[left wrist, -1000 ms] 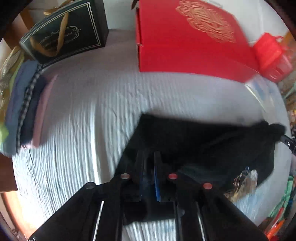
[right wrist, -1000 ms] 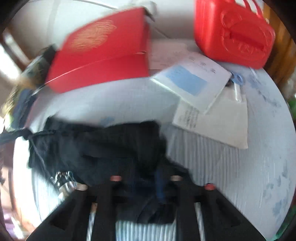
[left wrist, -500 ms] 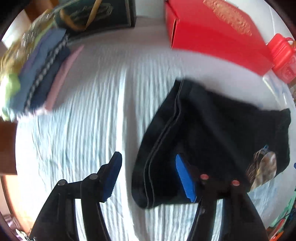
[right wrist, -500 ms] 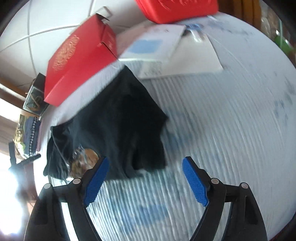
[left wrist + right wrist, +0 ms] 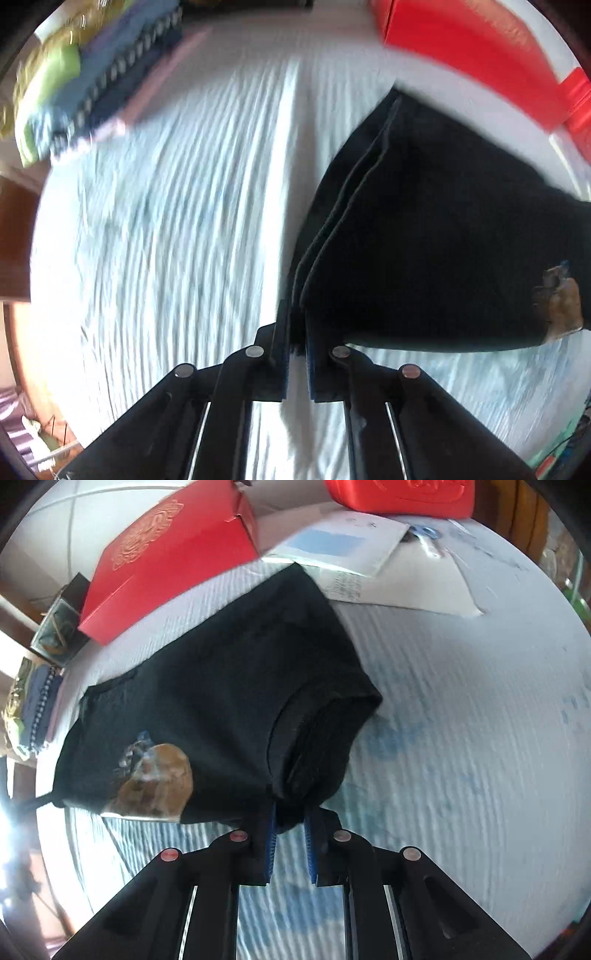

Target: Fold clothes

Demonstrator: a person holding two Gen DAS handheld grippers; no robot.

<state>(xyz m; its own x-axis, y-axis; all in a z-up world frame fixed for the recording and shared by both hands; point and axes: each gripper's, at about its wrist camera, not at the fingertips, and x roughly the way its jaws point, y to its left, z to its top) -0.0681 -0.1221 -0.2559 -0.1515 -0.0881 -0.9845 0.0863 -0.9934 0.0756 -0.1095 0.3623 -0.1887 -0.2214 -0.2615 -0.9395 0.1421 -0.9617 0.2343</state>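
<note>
In the left wrist view, the near corner of the black T-shirt [image 5: 443, 229] is pinched between the nearly closed fingers of the left gripper [image 5: 297, 332]. The garment is spread from there toward 2 o'clock over the striped cloth [image 5: 166, 240]. A stack of folded clothes [image 5: 85, 85] is seen at 10 o'clock, a red box [image 5: 465, 48] at 1 o'clock.

In the right wrist view, a bunched edge of the T-shirt [image 5: 221, 686] is clamped by the right gripper [image 5: 290, 821]. The shirt is laid toward 11 o'clock, its brown print [image 5: 155, 779] at 9 o'clock. Papers [image 5: 369, 561] are seen at 1 o'clock, beside the red box [image 5: 166, 565].
</note>
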